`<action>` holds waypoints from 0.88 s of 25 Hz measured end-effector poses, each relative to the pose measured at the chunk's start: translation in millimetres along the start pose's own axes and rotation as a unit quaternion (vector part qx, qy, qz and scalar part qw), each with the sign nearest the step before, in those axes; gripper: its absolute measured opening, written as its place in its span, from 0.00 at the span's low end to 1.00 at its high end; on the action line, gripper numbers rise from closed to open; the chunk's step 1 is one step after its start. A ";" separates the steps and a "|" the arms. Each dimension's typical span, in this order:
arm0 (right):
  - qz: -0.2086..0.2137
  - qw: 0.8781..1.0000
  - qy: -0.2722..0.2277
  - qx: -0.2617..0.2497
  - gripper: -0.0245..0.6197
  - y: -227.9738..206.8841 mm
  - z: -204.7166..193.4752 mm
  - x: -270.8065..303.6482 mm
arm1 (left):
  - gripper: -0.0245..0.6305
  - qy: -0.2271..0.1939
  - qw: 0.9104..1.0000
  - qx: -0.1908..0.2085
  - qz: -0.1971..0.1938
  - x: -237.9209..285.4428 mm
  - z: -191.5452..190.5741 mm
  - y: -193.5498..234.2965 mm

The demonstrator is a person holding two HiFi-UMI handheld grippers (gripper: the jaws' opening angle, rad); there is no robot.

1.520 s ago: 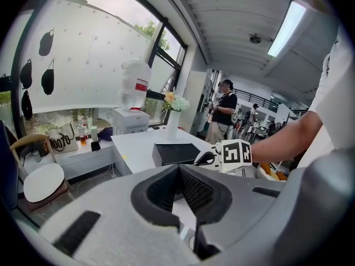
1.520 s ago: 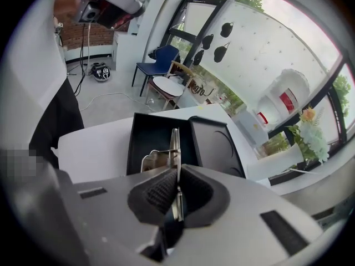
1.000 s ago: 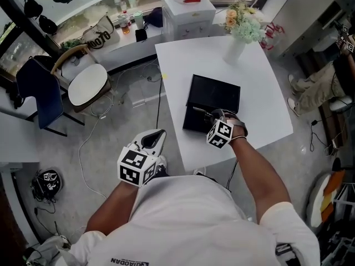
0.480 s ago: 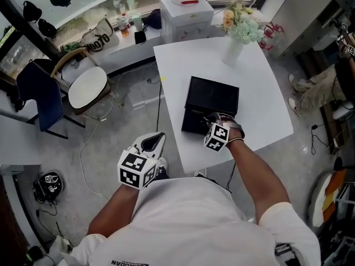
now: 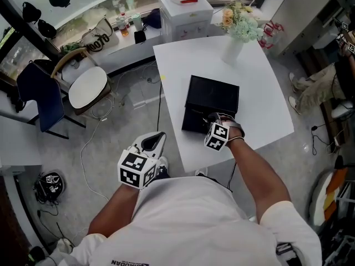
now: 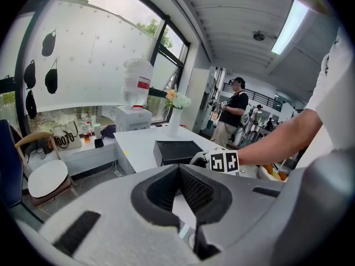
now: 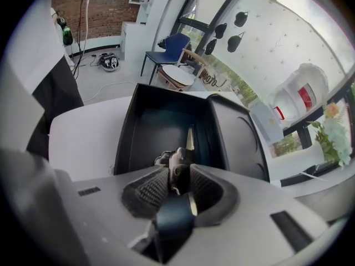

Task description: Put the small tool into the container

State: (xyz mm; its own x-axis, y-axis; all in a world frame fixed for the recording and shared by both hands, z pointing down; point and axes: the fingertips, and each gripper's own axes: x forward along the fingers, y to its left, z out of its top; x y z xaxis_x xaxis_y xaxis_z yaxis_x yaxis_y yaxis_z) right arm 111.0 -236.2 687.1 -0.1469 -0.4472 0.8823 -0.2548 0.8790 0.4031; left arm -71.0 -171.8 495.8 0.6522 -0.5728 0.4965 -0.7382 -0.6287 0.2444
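Note:
A black open container (image 5: 216, 90) lies on the white table (image 5: 260, 93). My right gripper (image 5: 206, 117) hangs over its near end, pointing steeply down into it. In the right gripper view the small tool (image 7: 177, 160), with a grey metal head and a dark blue handle, stands between the pads above the container's floor (image 7: 152, 121). The jaws have just been opening, and the pads stand slightly off the tool. My left gripper (image 5: 155, 136) is held off the table's left edge over the floor, open, with nothing between its fingers (image 6: 161, 188).
A vase of flowers (image 5: 238, 29) stands at the table's far side, with a white cabinet (image 5: 186, 13) behind it. Chairs (image 5: 89, 85) and cables are on the floor to the left. A seated person (image 5: 316, 87) is at the right.
My right gripper has shifted slightly left over the container's near end. The metal tip that stuck out to its left a second ago no longer shows. The left gripper has stayed put.

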 end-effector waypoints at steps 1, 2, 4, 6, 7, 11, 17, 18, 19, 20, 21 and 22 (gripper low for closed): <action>0.003 1.000 0.000 0.001 0.21 -0.1 0.3 -0.1 | 0.05 0.000 1.000 0.000 0.000 -0.1 0.0 0.4; 0.005 1.000 0.000 0.000 0.21 0.1 0.7 -0.1 | 0.05 0.000 1.000 0.000 0.000 -0.2 -0.1 0.7; 0.009 1.000 0.002 -0.006 0.23 1.7 1.2 0.6 | 0.05 0.000 1.000 0.001 -0.001 -0.2 -0.5 0.8; 0.014 1.000 0.004 -0.010 0.25 3.9 1.4 0.8 | 0.05 0.001 1.000 0.002 -0.003 0.2 -0.8 0.0; 0.017 1.000 0.006 -0.010 0.25 4.8 1.2 0.5 | 0.05 0.001 1.000 0.003 -0.004 0.3 -0.7 -0.6; 0.014 1.000 0.006 -0.012 0.28 4.2 3.5 -7.9 | 0.05 -0.001 1.000 0.006 -0.007 0.0 1.8 -2.8; 0.011 1.000 0.003 -0.010 0.27 8.0 1.7 -25.2 | 0.05 -0.002 1.000 0.012 -0.015 3.5 4.7 -4.7; 0.009 1.000 0.000 -0.006 0.27 8.0 1.7 -29.9 | 0.05 -0.003 1.000 0.014 -0.018 4.7 5.3 -5.7; 0.006 1.000 -0.005 0.001 0.27 7.5 2.4 -35.7 | 0.05 -0.003 1.000 0.016 -0.020 6.2 6.1 -6.9; 0.003 1.000 -0.012 0.013 0.27 6.5 3.7 -42.7 | 0.05 -0.003 1.000 0.018 -0.022 7.9 7.3 -8.4; 0.001 0.999 -0.022 0.030 0.27 5.5 5.7 -50.7 | 0.05 -0.003 0.999 0.020 -0.025 9.7 8.7 -10.2; -0.001 0.998 -0.035 0.051 0.27 4.4 8.4 -59.5 | 0.05 -0.003 0.999 0.022 -0.028 11.5 10.1 -12.3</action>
State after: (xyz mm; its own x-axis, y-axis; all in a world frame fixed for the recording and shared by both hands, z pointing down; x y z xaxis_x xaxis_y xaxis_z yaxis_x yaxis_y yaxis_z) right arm 110.6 -207.1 634.3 -0.2111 -0.4626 0.8611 -0.3511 0.8580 0.3749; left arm -52.7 -175.9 490.1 0.6938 -0.5382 0.4785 -0.6916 -0.6832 0.2344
